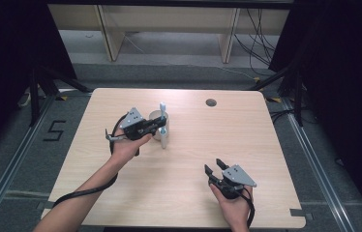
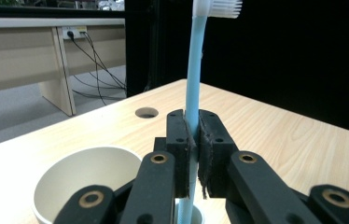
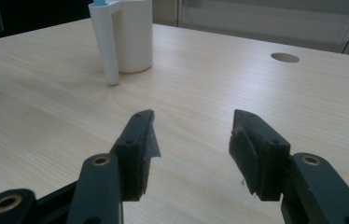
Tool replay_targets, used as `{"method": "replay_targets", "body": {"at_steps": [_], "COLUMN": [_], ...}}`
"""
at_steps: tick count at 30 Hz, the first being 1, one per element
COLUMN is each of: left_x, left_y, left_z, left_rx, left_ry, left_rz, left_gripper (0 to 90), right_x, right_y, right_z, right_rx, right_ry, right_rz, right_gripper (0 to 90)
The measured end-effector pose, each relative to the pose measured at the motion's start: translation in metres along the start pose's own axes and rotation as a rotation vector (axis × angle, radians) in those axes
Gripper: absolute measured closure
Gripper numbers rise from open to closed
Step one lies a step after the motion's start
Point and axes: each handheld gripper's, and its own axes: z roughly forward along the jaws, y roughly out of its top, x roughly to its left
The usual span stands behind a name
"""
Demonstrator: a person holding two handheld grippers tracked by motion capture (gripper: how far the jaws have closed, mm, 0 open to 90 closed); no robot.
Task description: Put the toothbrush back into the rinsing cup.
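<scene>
Item — pale-blue plastic toothbrush [image 2: 194, 79], upright, pinched in your left claw [image 2: 192, 140] over the white cylindrical cup holder [image 1: 161, 126]: seating it remains — your right claw [image 3: 193, 140] gapes empty above the worktop [image 1: 247, 135].

Table [image 1: 179, 193]: light wood-grain top, rounded corners, standing on grey carpeted floor [image 1: 14, 159]. Round cable hole [image 1: 211, 102] near the far edge, right of centre. One thing stands directly on the top: white cup holder [image 1: 161, 126], far-left of centre, a cup with a narrow side tube whose foot reaches the wood. In the right gripper view the holder [image 3: 125, 37] stands upright, well left of the hole [image 3: 285, 57]. Rest of the surface is plain wood.
</scene>
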Motion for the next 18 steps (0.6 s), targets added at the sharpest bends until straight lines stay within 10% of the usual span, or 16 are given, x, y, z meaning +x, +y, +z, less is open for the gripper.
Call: {"method": "replay_targets", "body": {"at_steps": [10,18], "left_x": [0.001,-0.004], "left_y": [-0.015,-0.018], "left_z": [-0.001,-0.006], "left_rx": [0.04,0.049], "left_ry": [0.017,0.039], "left_rz": [-0.009,-0.002], "left_gripper": [78.8,54.3], "right_x": [0.001,0.001], "right_y": [-0.001,-0.001], "right_z": [0.001,0.001], "right_rx": [0.017,0.025], "right_ry": [0.005,0.011], "right_rz": [-0.005,0.0], "right_gripper": [49.7,49.6]}}
